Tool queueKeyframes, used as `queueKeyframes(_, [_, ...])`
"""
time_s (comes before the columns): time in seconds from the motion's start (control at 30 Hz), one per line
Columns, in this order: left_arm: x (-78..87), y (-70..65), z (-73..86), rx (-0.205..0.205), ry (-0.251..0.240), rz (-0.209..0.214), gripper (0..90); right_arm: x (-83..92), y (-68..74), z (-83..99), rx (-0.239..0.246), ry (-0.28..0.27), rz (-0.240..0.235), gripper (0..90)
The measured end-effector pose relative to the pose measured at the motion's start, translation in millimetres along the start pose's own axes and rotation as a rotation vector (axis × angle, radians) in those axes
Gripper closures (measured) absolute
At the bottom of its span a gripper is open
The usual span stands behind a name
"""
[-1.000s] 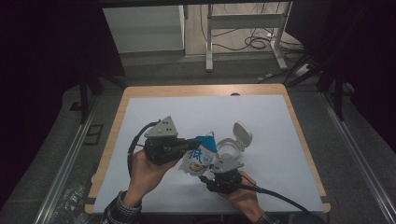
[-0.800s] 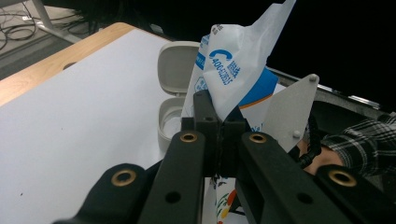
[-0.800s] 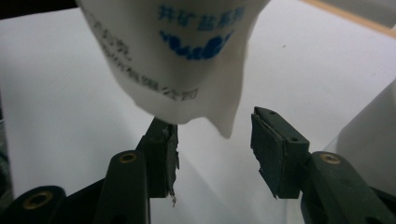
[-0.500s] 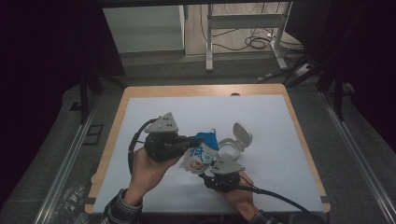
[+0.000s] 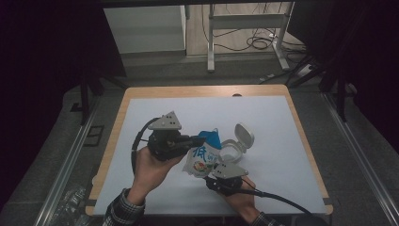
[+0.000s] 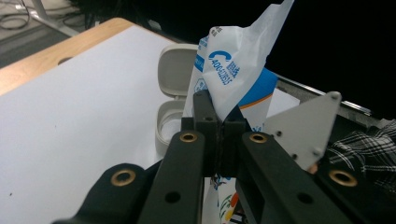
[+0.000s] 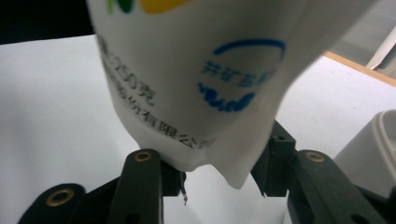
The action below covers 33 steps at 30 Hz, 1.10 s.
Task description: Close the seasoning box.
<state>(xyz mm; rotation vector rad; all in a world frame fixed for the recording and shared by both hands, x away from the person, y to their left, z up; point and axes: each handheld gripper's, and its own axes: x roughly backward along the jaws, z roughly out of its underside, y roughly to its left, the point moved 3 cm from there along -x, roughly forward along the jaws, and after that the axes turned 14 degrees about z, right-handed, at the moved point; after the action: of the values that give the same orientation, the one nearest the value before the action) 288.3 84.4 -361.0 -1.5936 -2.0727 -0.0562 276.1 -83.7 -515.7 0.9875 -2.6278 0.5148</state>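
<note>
pouch: soft, light, slippery film. left claw clamped on its top seam; right claw has been closing around its bottom corner; grip seams only.

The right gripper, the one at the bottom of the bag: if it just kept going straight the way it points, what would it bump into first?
The right gripper would meet the white printed bag at once: its lower corner already hangs between the closing jaws. The left gripper pinches the bag higher up. The open white container sits beside that line, though depth is unclear.
</note>
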Motion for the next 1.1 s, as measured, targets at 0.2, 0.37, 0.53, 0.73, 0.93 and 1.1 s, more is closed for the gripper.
queueKeyframes(0.2, [-7.5, 8.0, 0.4, 0.021, 0.031, -0.013, 89.8, 3.9, 3.0, 2.4, 0.003, 0.031, -0.024, 56.8])
queueKeyframes(0.37, [-17.2, 12.7, -0.1, 0.034, 0.056, -0.016, 89.7, 8.2, 6.6, 4.5, 0.011, 0.052, -0.038, 56.5])
queueKeyframes(0.53, [-25.2, 15.8, -1.6, 0.040, 0.067, -0.013, 89.7, 12.5, 8.3, 5.8, 0.000, 0.075, -0.049, 60.8])
queueKeyframes(0.73, [-34.4, 19.5, -1.8, 0.046, 0.083, -0.008, 89.7, 15.5, 7.9, 8.9, -0.014, 0.115, -0.063, 62.8])
queueKeyframes(0.93, [-41.8, 21.0, -2.2, 0.044, 0.102, 0.001, 89.7, 19.3, 6.6, 12.0, -0.023, 0.134, -0.075, 67.3])
queueKeyframes(1.1, [-49.4, 20.7, -3.6, 0.044, 0.118, -0.002, 89.7, 21.5, 5.3, 14.2, -0.017, 0.142, -0.084, 70.4])
